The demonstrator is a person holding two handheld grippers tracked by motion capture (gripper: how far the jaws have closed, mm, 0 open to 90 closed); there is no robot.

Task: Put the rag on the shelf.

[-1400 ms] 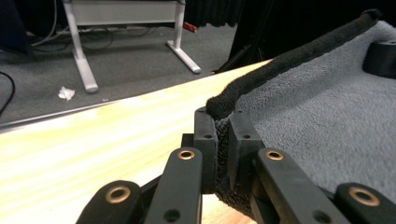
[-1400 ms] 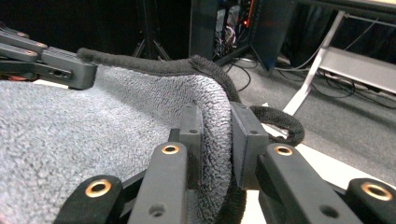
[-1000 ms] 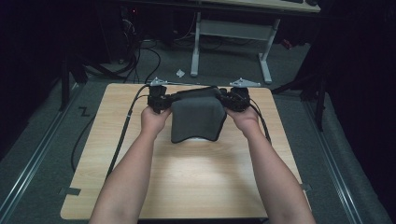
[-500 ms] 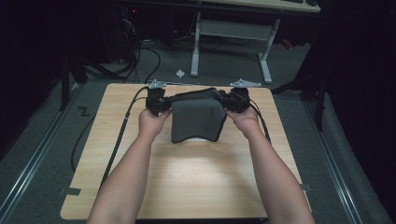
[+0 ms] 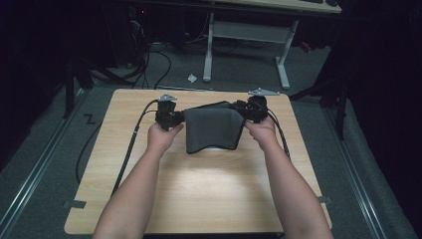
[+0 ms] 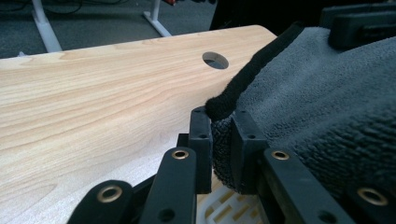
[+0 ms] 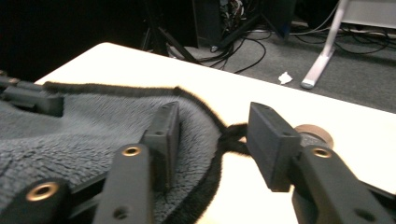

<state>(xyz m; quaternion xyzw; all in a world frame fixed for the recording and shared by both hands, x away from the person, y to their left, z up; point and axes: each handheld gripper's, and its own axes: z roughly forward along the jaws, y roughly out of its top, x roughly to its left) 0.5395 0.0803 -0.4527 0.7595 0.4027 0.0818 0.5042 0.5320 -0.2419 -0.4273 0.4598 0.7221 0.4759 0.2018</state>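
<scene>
A dark grey towel [image 5: 214, 129] with a black hem lies folded on the wooden table [image 5: 199, 194], between the two hands. My left gripper [image 5: 180, 118] is at its left edge. In the left gripper view its jaws [image 6: 222, 126] still pinch the towel [image 6: 317, 93] at the hem, though they have just been opening a little. My right gripper [image 5: 243, 112] is at the towel's right corner. Its jaws [image 7: 215, 126] have just been opening and stand apart, with the hem of the towel [image 7: 93, 130] lying loose between them.
A round cable hole [image 6: 215, 60] is cut in the table near its far edge. Something white [image 5: 214, 148] peeks out under the towel's near edge. Behind the table stand white desk legs [image 5: 283, 64], with cables [image 5: 149, 59] on the floor.
The right gripper's jaws have spread off the towel's corner. Both hands and the towel stay in place.
</scene>
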